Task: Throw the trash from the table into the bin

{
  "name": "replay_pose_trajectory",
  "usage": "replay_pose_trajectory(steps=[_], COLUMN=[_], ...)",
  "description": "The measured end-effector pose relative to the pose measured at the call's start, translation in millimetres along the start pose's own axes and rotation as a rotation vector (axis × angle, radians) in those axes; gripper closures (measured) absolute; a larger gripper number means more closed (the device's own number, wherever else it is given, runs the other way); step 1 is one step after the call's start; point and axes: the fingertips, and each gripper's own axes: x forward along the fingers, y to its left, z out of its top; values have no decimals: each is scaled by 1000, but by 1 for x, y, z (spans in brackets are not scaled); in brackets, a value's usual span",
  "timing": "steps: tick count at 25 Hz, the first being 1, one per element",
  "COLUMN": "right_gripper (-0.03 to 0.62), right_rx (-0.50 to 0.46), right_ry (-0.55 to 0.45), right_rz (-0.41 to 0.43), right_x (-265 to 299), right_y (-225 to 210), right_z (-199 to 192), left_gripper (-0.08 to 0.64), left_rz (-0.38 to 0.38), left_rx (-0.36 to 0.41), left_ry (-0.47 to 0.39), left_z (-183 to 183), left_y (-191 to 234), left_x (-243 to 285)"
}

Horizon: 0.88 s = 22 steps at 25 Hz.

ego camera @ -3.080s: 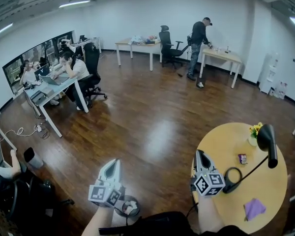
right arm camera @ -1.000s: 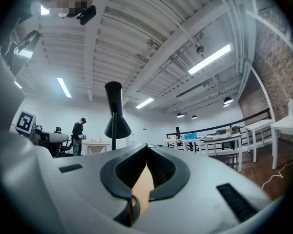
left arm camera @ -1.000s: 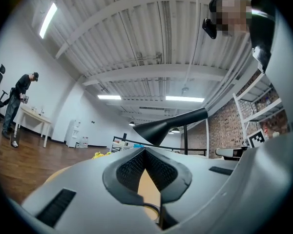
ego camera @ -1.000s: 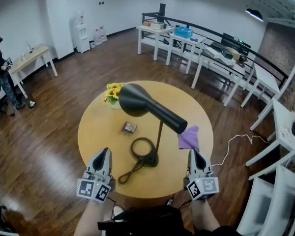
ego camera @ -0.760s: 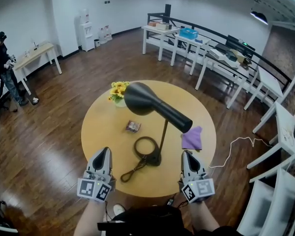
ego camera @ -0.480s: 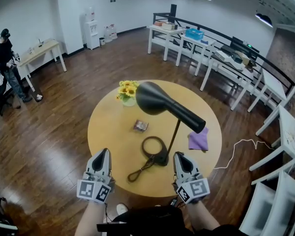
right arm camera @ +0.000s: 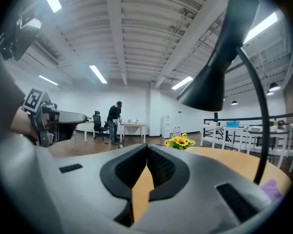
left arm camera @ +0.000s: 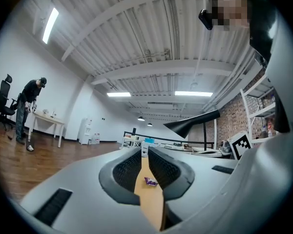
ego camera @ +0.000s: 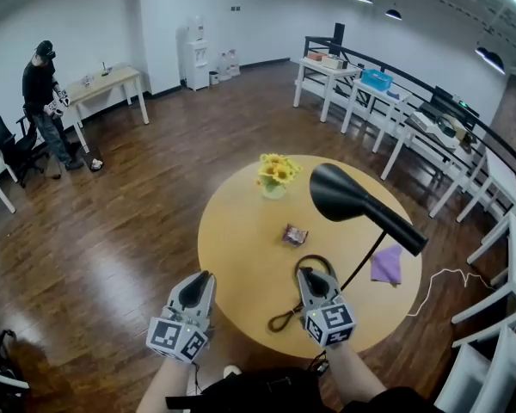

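A small purple-and-dark snack wrapper (ego camera: 294, 235) lies near the middle of the round wooden table (ego camera: 232, 248); the left gripper view shows this wrapper (left arm camera: 150, 181) far off through the jaw gap. My left gripper (ego camera: 198, 284) hovers at the table's near edge. Its jaws have just been opening and stand a narrow slit apart with nothing between them. My right gripper (ego camera: 312, 276) is shut and empty, over the table by the lamp's ring base (ego camera: 314, 267). A purple cloth (ego camera: 385, 265) lies at the right. No bin is in view.
A black desk lamp (ego camera: 353, 200) leans over the table's right half, its cord (ego camera: 284, 318) trailing to the near edge. A small vase of yellow flowers (ego camera: 273, 175) stands at the far side. White desks and railings line the back right. A person (ego camera: 43, 97) stands far left.
The table has slid rightwards in the head view. My right gripper has moved left, from near the purple cloth to the lamp base. My left gripper has come up to the table's edge.
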Motion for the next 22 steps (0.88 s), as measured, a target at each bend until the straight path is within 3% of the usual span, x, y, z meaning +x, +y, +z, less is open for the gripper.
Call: replay_pose_trajectory(steps=[7,15,22], right_gripper=[588,536,335], right_rx=[22,63,63], right_ry=[68,199,356], right_rz=[-111,-203,-323], right_x=[55,113,161], right_y=[29,-9,-57], right_z=[-29,-66,-122], left_gripper=[502,502,502], left_rz=[6,-15,-83], left_rx=[-19,-33,-103], left_ry=[100,178,229], left_z=[-15,-45,-81], left_y=[56,92,105], left_x=[-7,58,127])
